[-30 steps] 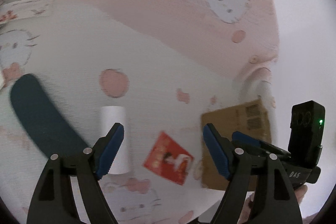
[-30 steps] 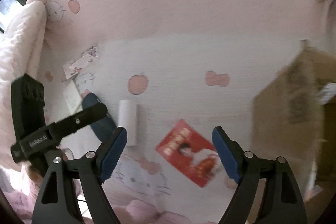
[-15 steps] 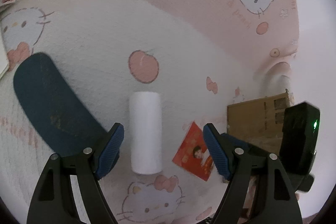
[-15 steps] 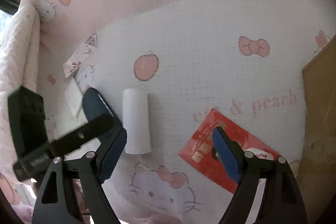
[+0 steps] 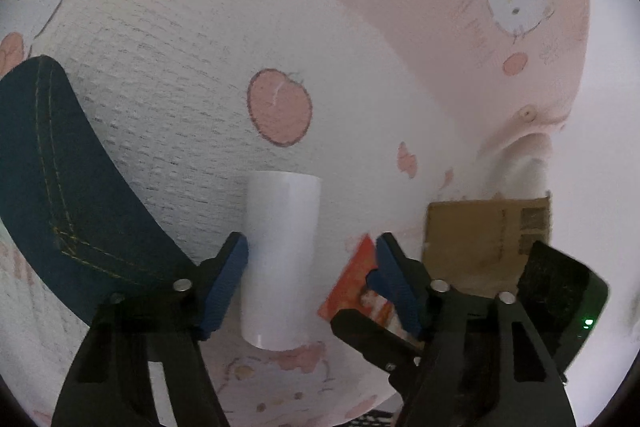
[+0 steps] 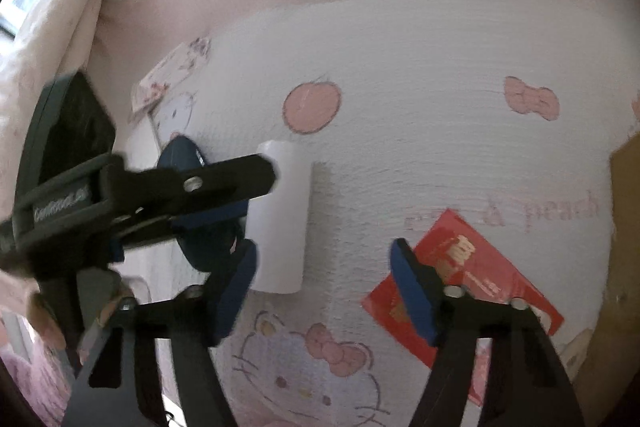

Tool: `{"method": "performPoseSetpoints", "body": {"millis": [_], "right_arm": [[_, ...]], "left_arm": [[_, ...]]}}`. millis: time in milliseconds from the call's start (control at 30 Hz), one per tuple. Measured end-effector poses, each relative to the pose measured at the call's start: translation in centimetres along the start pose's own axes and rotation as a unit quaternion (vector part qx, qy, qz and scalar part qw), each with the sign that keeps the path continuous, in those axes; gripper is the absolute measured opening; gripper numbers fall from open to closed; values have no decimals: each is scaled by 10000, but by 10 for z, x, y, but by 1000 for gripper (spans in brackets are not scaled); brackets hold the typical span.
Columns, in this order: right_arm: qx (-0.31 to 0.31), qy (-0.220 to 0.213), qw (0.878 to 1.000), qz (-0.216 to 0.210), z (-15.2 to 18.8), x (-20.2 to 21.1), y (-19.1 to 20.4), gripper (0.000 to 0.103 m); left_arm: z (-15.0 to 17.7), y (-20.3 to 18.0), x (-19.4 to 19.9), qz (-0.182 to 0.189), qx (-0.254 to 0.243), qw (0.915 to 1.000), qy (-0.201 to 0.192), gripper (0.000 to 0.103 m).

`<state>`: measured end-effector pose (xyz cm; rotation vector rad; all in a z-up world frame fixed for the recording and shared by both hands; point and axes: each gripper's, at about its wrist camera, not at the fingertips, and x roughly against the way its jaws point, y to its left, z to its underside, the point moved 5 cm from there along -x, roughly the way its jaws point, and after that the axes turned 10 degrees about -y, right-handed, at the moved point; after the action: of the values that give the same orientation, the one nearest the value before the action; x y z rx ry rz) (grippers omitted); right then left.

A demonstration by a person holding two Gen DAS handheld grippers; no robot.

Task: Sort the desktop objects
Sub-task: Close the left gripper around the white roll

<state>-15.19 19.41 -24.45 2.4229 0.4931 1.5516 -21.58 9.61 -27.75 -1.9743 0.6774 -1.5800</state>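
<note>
left gripper: jaws closing, with the roll between them; the left pad looks to be touching the roll's side, the right pad is apart from it, so it has no grip yet
roll: white tube lying flat on the cloth, right in front of the left gripper; its long side points away from the gripper, along the fingers
right gripper: jaws closing with nothing between them, only bare cloth; holds nothing
red card: flat on the cloth, just behind the right gripper's right finger
nearer hand: left for the roll, right for the red card
blue case: dark denim thing, just left of the left gripper, near the roll
box: brown cardboard, far right past the red card
in the way: the two grippers are close together, and the blue case sits tight by the left finger
</note>
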Motion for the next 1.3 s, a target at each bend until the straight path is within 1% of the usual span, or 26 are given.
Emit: {"method": "performPoseSetpoints", "body": {"millis": [33, 67, 100, 133, 200, 367, 467, 567, 700, 767, 833, 867, 900, 967, 1033, 1100, 1167, 1300], "right_arm": [[-16, -8, 10000, -25, 1, -2, 1, 60], [-59, -2, 9999, -96, 1, -5, 1, 60], [-98, 20, 9998, -147, 2, -7, 1, 60], [-145, 49, 9997, -182, 4, -9, 1, 59], [-229, 75, 9994, -236, 5, -13, -1, 53], [-331, 126, 9990, -263, 9, -19, -2, 38], [-367, 79, 9991, -212, 9, -16, -6, 38], [-457, 36, 9989, -129, 11, -11, -14, 38], [-691, -55, 9975, -116, 13, -2, -29, 37], [-709, -89, 9974, -85, 12, 2, -33, 37], [-690, -119, 9975, -58, 11, 5, -36, 37], [-685, -112, 9976, -63, 11, 5, -36, 37], [-685, -113, 9976, -71, 11, 4, -35, 37], [-653, -100, 9978, -108, 11, 4, -35, 37], [-617, -69, 9979, -178, 11, 2, -35, 37], [-593, -26, 9979, -263, 10, -1, -34, 38], [-550, -5, 9981, -272, 9, -6, -32, 38], [-432, -24, 9987, -256, 7, -7, -28, 38]], "left_arm": [[1, -1, -1, -43, -90, 10000, -5, 65], [4, -2, -2, -103, -187, 9998, 12, 61], [5, -2, -4, -156, -206, 9997, 48, 54], [7, 0, -5, -190, -179, 9996, 82, 51], [11, 2, -8, -140, -76, 9997, 190, 41], [15, 1, -12, 89, 75, 9995, 308, 38], [17, -2, -17, 202, 117, 9991, 347, 37], [22, -9, -22, 347, 122, 9983, 446, 33], [24, -17, -26, 411, 8, 9981, 461, 32], [22, -19, -27, 454, 16, 9980, 434, 33], [20, -19, -28, 432, 16, 9983, 402, 42], [16, -17, -28, 443, 19, 9982, 392, 50], [14, -17, -29, 444, 19, 9982, 396, 52], [12, -15, -34, 438, 38, 9979, 477, 52], [12, -14, -38, 524, 57, 9968, 599, 52], [17, -14, -43, 495, 54, 9965, 677, 50], [20, -14, -44, 337, -28, 9977, 595, 46], [22, -18, -38, 294, -152, 9988, 371, 46]]}}
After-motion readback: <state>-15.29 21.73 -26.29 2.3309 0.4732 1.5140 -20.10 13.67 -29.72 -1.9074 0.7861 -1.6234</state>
